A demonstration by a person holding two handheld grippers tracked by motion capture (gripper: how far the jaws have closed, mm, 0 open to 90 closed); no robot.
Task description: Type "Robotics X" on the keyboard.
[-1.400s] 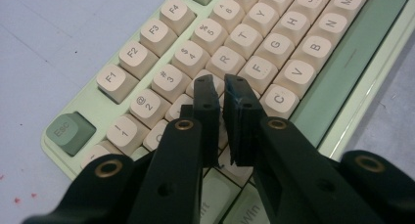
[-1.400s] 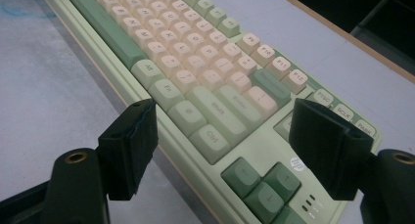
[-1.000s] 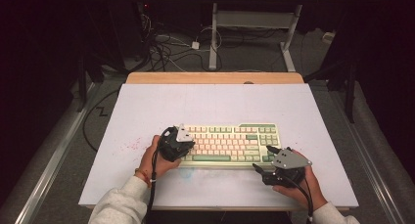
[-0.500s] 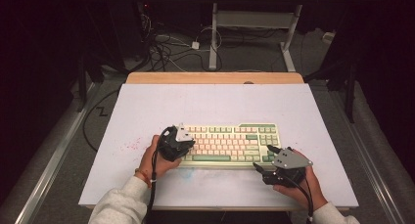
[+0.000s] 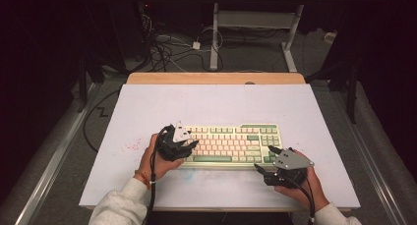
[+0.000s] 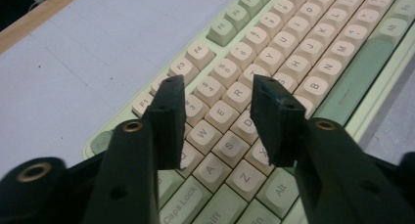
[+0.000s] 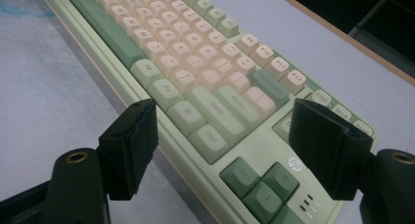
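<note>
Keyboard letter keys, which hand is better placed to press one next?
Left. The left hand-held gripper hangs right over the E, R and D keys of the keyboard, its jaws just opening; the right hand-held gripper straddles the near right corner.

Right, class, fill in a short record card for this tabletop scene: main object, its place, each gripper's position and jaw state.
main object: keyboard, cream and green keys
place: flat on the white table, near the front edge
left gripper: over the keyboard's left end, jaws just opening, nothing between them
right gripper: at the keyboard's right front corner, jaws apart, straddling that corner, not pressing on it
</note>
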